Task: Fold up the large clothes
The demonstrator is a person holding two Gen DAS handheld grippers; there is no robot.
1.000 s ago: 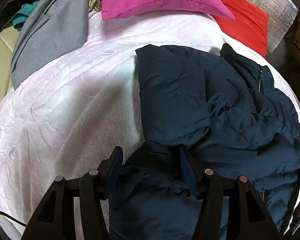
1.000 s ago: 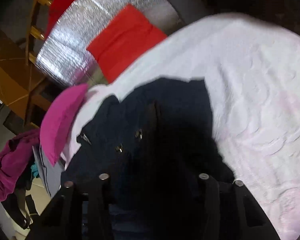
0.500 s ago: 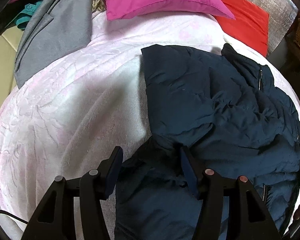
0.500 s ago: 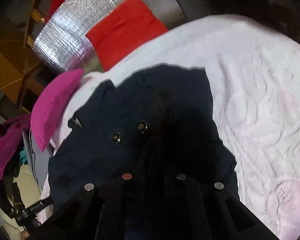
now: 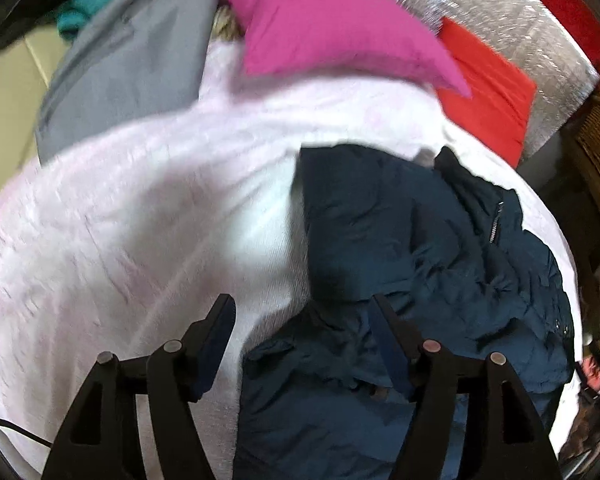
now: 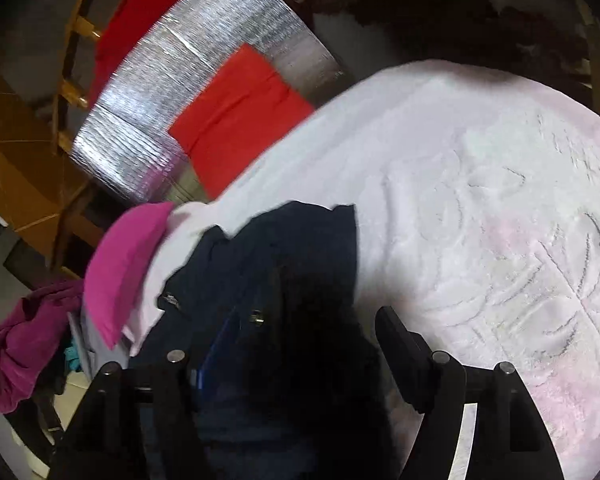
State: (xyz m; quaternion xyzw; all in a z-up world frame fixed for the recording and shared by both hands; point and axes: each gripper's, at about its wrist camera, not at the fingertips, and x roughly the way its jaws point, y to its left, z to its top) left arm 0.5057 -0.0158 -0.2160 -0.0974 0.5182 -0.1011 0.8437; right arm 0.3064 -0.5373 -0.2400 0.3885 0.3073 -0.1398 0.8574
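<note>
Hovering low over a bed, the left gripper (image 5: pixel 302 334) points forward with its two fingers spread wide and nothing between them. Its left finger (image 5: pixel 216 336) sits above the pale pink bedspread (image 5: pixel 112 240), and its right finger (image 5: pixel 388 340) sits above a navy puffer jacket (image 5: pixel 420 248). The right gripper (image 6: pixel 300 344) is tilted and also spread apart; dark jacket fabric lies under and between its fingers, but I cannot tell whether it touches them.

The jacket lies crumpled ahead and to the right of the left gripper, reaching back under its right finger. It is dark navy, quilted and wrinkled, with a zipper (image 5: pixel 495 222) showing near the far right and metal snaps (image 6: pixel 256 317) visible from the right gripper's camera.

Beyond the jacket sit a magenta pillow (image 5: pixel 332 28) and a red cushion (image 5: pixel 488 88) against silver foil padding (image 6: pixel 188 80). A grey garment (image 5: pixel 128 60) lies far left.
</note>
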